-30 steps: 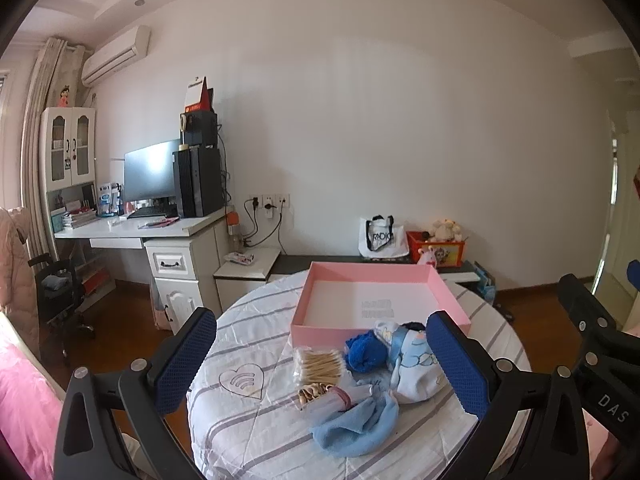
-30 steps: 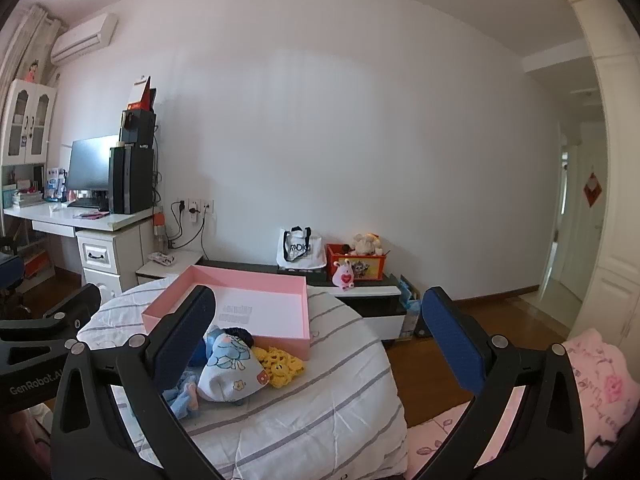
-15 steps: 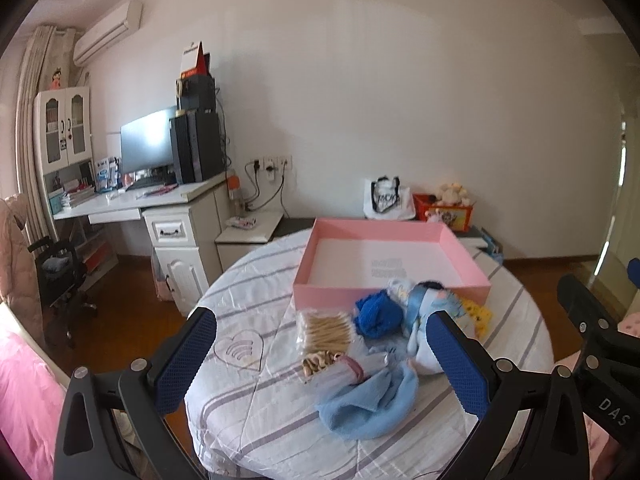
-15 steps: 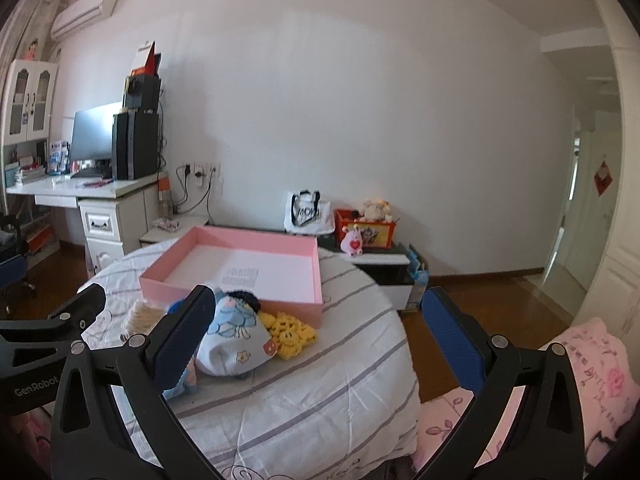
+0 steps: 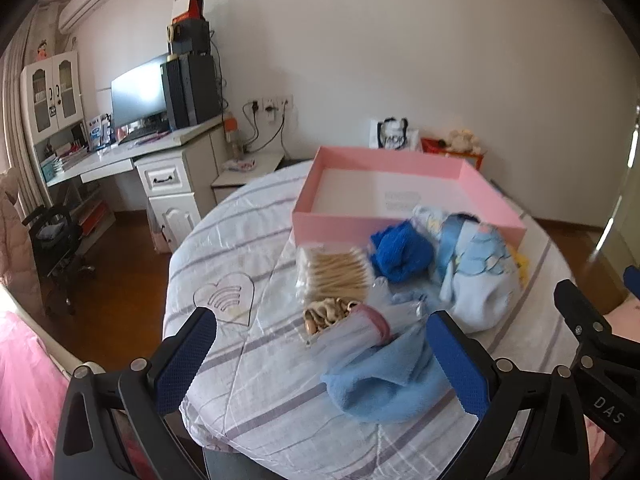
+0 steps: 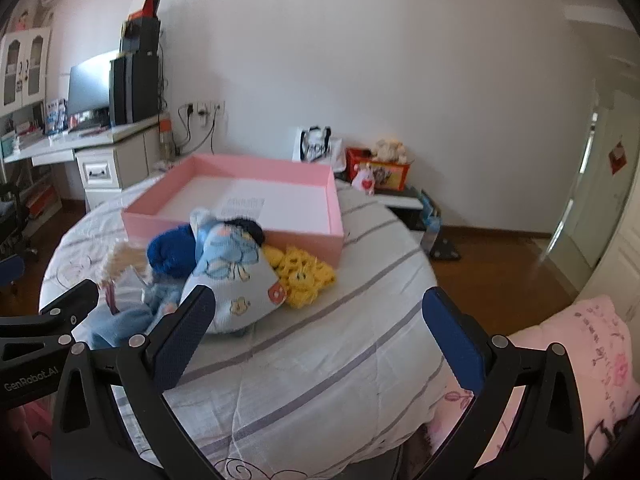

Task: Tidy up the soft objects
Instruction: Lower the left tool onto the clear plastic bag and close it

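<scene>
Pink box (image 5: 404, 160): I'm seeing it sitting empty behind the soft pile.
Left gripper (image 5: 320, 354): I'm holding it wide, gripping nothing.
Right gripper (image 6: 320, 330): likewise gaping, empty.

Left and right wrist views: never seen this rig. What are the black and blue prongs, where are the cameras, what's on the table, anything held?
There is no robot arm: a person holds a two-finger gripper in each hand. Each picture comes from a fisheye camera on one gripper, looking forward along its blue-padded fingers. The left gripper and right gripper both have jaws wide apart and hold nothing. Ahead is a round table under a striped cloth. On it stands an empty pink box. In front of the box lie soft things: a dark blue knit, a light blue cloth, a printed pale blue item, a yellow knit piece and a pack of cotton swabs.
</scene>
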The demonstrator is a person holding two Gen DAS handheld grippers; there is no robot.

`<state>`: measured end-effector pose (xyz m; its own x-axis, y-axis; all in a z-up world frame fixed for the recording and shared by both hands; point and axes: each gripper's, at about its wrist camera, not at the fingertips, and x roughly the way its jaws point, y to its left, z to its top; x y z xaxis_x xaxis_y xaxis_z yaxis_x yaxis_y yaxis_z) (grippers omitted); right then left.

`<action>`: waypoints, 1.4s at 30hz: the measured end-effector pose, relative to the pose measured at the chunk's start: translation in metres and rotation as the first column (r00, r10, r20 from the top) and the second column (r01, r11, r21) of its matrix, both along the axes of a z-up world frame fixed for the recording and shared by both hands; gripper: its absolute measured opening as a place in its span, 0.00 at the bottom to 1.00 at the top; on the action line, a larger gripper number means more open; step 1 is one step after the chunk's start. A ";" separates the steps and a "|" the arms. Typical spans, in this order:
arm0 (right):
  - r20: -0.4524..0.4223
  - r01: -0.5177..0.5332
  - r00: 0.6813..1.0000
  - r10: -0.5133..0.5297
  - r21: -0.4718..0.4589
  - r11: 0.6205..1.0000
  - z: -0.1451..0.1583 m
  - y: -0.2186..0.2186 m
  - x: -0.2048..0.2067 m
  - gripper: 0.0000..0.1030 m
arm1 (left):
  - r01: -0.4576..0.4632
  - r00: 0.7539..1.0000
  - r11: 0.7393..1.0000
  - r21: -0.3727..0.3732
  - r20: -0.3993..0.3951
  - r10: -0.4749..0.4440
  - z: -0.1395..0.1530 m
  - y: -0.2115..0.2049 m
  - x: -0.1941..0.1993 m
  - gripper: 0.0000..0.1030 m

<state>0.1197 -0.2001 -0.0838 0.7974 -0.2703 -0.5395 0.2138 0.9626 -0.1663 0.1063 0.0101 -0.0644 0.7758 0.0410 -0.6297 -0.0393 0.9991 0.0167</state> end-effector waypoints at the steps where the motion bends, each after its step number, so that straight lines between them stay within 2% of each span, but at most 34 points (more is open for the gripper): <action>1: -0.011 0.000 1.000 0.000 0.002 1.000 -0.003 0.000 0.002 1.00 | 0.002 1.000 1.000 -0.003 -0.008 -0.002 -0.002 0.000 0.003 1.00; 8: -0.069 0.000 0.998 0.001 0.012 1.000 -0.019 0.001 0.013 1.00 | 0.003 0.999 1.000 -0.013 -0.043 -0.004 -0.018 0.006 0.022 1.00; 14: -0.087 -0.016 0.996 0.020 0.042 0.999 -0.021 0.002 0.014 1.00 | 0.002 0.998 0.999 -0.040 -0.060 -0.004 -0.025 0.017 0.032 1.00; 20: -0.114 -0.023 0.993 0.029 0.053 0.998 -0.025 0.007 0.020 1.00 | 0.062 0.995 0.995 -0.073 -0.080 -0.067 -0.034 0.023 0.037 0.98; 21: -0.121 -0.021 0.992 0.028 0.054 0.998 -0.026 0.007 0.022 1.00 | 0.072 0.992 0.994 -0.080 -0.096 -0.079 -0.038 0.024 0.039 0.95; 22: -0.125 -0.021 0.992 0.028 0.056 0.998 -0.027 0.008 0.022 1.00 | 0.076 0.990 0.993 -0.094 -0.110 -0.087 -0.041 0.027 0.041 0.85; 24: -0.132 -0.020 0.991 0.028 0.060 0.998 -0.029 0.009 0.024 1.00 | 0.097 0.985 0.985 -0.143 -0.131 -0.116 -0.045 0.031 0.045 0.74; 26: -0.140 -0.020 0.990 0.027 0.055 0.998 -0.031 0.012 0.026 1.00 | 0.132 0.978 0.972 -0.197 -0.134 -0.160 -0.047 0.035 0.046 0.56; 27: -0.143 -0.020 0.989 0.027 0.053 0.998 -0.031 0.013 0.026 1.00 | 0.141 0.977 0.967 -0.211 -0.130 -0.171 -0.047 0.036 0.045 0.52; 31: -0.155 -0.030 0.987 0.038 0.051 0.998 -0.034 0.019 0.027 1.00 | 0.154 0.979 0.967 -0.202 -0.100 -0.177 -0.042 0.040 0.038 0.45; 34: -0.160 -0.045 0.986 0.053 0.053 0.998 -0.035 0.023 0.027 1.00 | 0.154 0.979 0.963 -0.222 -0.099 -0.179 -0.040 0.044 0.037 0.40; 35: -0.160 -0.049 0.985 0.057 0.053 0.997 -0.035 0.024 0.027 1.00 | 0.152 0.980 0.964 -0.220 -0.094 -0.176 -0.039 0.047 0.035 0.26; 36: -0.161 -0.053 0.985 0.061 0.053 0.997 -0.036 0.025 0.027 1.00 | 0.141 0.982 0.966 -0.216 -0.093 -0.165 -0.038 0.050 0.033 0.20; 42: -0.161 -0.065 0.984 0.073 0.054 0.996 -0.036 0.029 0.026 1.00 | 0.132 0.985 0.967 -0.220 -0.081 -0.153 -0.030 0.058 0.031 0.20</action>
<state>0.1458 -0.1711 -0.1194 0.7135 -0.1879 -0.6750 0.1201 0.9819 -0.1465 0.1376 0.0681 -0.0939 0.6991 -0.2088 -0.6839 0.0952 0.9751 -0.2004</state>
